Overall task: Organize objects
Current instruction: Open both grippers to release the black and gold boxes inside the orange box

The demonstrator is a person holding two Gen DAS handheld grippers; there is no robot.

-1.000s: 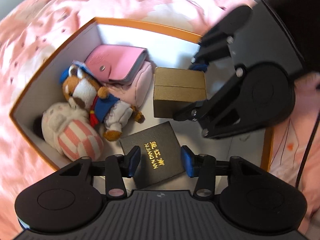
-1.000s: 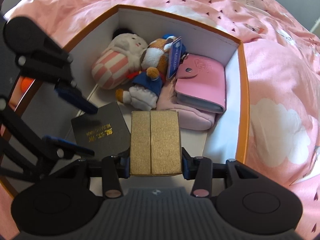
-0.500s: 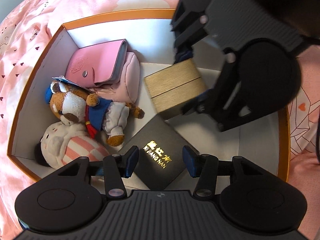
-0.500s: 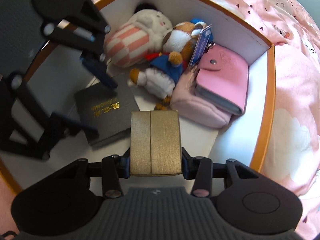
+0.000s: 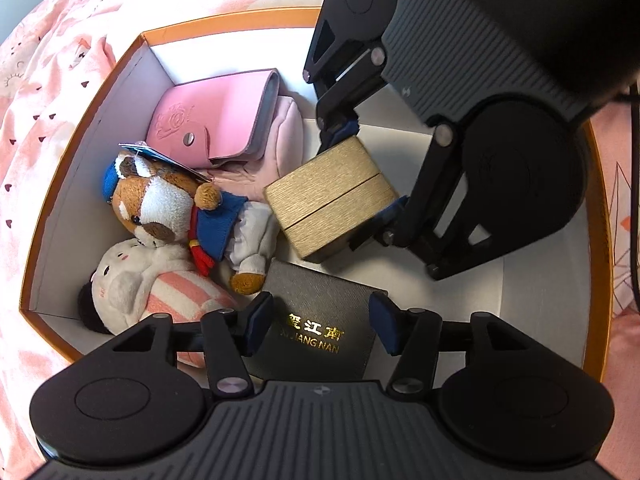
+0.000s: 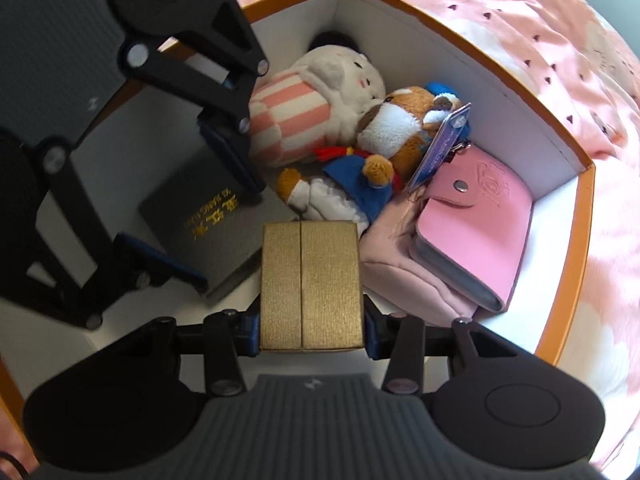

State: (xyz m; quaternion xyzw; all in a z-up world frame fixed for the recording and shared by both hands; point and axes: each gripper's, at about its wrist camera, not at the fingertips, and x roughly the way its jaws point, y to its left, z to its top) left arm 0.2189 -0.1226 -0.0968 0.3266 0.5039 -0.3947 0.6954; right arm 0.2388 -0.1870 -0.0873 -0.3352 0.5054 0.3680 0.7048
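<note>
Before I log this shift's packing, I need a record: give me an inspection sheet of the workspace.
Surface: orange-rimmed box, white inside, on pink bedding.
Job's things: gold box held above the floor; black box lying flat.
Clutter: dog plush, striped plush, pink wallet on a pink pouch.
Grippers: right gripper shut on gold box; left gripper opening, pads clear of black box.
Cables: dark cable at the left view's right edge.
Surroundings: nothing seen.

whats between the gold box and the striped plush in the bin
The bear plush in blue lies between the gold box and the striped plush, clearest in the right wrist view.
</note>
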